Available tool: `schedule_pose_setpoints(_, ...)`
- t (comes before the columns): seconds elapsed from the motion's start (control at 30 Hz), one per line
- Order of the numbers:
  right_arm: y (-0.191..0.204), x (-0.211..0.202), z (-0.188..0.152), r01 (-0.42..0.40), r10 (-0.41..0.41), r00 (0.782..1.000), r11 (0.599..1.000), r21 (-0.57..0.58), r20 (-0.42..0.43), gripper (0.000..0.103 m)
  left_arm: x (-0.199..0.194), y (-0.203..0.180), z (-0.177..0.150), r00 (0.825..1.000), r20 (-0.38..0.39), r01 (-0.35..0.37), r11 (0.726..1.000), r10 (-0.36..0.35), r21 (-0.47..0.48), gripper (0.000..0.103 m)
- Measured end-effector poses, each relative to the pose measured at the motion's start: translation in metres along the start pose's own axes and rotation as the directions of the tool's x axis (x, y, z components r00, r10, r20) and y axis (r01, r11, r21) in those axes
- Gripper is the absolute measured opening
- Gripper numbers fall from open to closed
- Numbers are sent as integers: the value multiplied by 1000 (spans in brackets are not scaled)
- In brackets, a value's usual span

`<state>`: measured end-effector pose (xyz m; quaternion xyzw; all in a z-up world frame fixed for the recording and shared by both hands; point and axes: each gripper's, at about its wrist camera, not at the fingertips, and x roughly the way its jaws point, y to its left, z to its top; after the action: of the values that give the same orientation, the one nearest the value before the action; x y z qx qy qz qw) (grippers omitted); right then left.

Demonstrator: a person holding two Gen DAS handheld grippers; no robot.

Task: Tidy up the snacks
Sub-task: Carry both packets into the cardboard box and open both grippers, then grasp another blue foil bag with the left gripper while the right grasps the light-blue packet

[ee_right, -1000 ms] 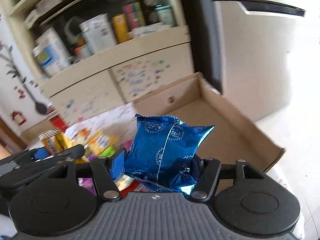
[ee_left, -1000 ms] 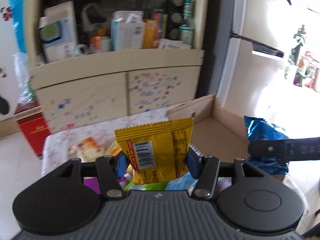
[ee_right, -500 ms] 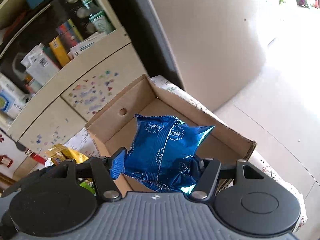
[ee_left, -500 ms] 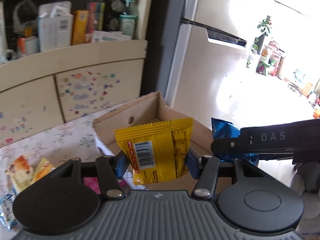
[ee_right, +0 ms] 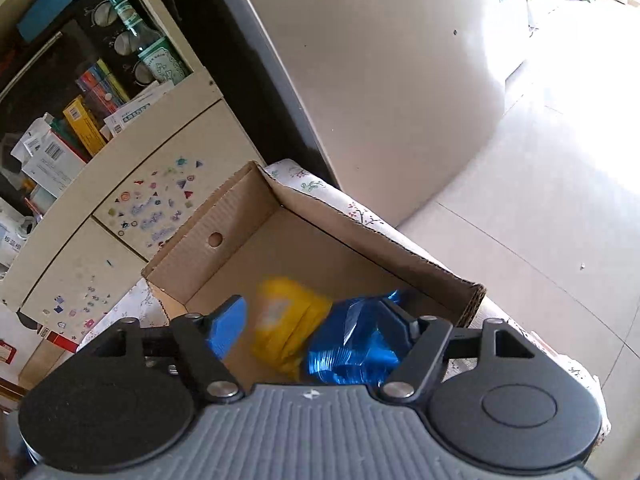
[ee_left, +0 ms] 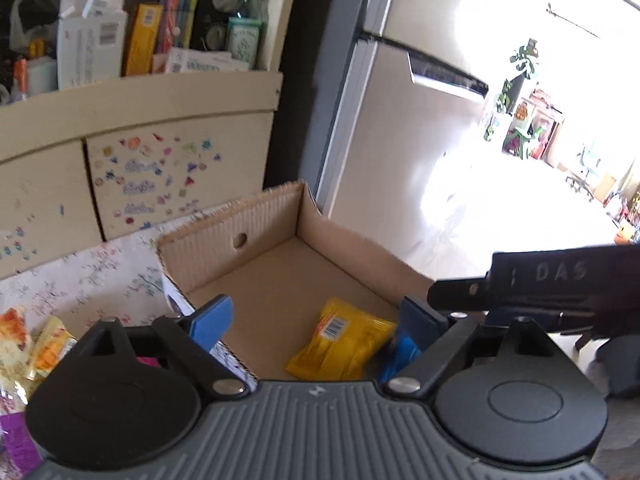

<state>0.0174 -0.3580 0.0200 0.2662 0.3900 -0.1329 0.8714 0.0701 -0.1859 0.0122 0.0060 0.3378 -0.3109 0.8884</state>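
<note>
Both tools' jaws have just been opening: left tool (ee_left: 316,320) spread, yellow packet (ee_left: 340,344) dropped into box (ee_left: 256,216) below; right tool (ee_right: 316,320) spread, blue bag (ee_right: 352,344) against its right finger.

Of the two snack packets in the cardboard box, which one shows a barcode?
The yellow snack packet lying on the floor of the cardboard box shows a barcode on top. The blue foil packet beside it shows none.
</note>
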Motion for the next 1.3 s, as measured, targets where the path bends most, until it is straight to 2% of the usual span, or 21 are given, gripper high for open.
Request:
schedule_pose_setpoints(0.13, 6, -1, -3, -34, 34, 999, 999, -36, 6, 82, -21, 14, 8, 999, 25, -39, 999, 40, -32, 94)
schedule_pose_setpoints(0.43, 35, 2, -20, -138, 131, 990, 977, -162, -52, 83, -56, 58, 2, 986, -21, -168, 983, 167, -70, 96)
schedule_pose_setpoints(0.57, 51, 3, -32, -181, 166, 983, 954, -237, -83, 83, -67, 74, -10, 984, -58, -176, 978, 171, -109, 96)
schedule_pose_setpoints(0.7, 63, 5, -42, -228, 200, 972, 933, -277, -127, 83, -73, 82, -26, 980, -95, -185, 977, 175, -108, 96)
schedule_pose_setpoints(1.0, 77, 15, -59, -300, 239, 942, 915, -270, -237, 82, -80, 82, -67, 976, -173, -132, 991, 130, -4, 96)
schedule_pose_setpoints(1.13, 83, 19, -65, -321, 247, 928, 910, -261, -280, 82, -79, 77, -85, 972, -218, -79, 995, 89, 52, 96)
schedule_pose_setpoints(1.3, 89, 27, -71, -316, 233, 920, 917, -244, -316, 82, -76, 68, -103, 964, -261, -8, 991, 44, 136, 96)
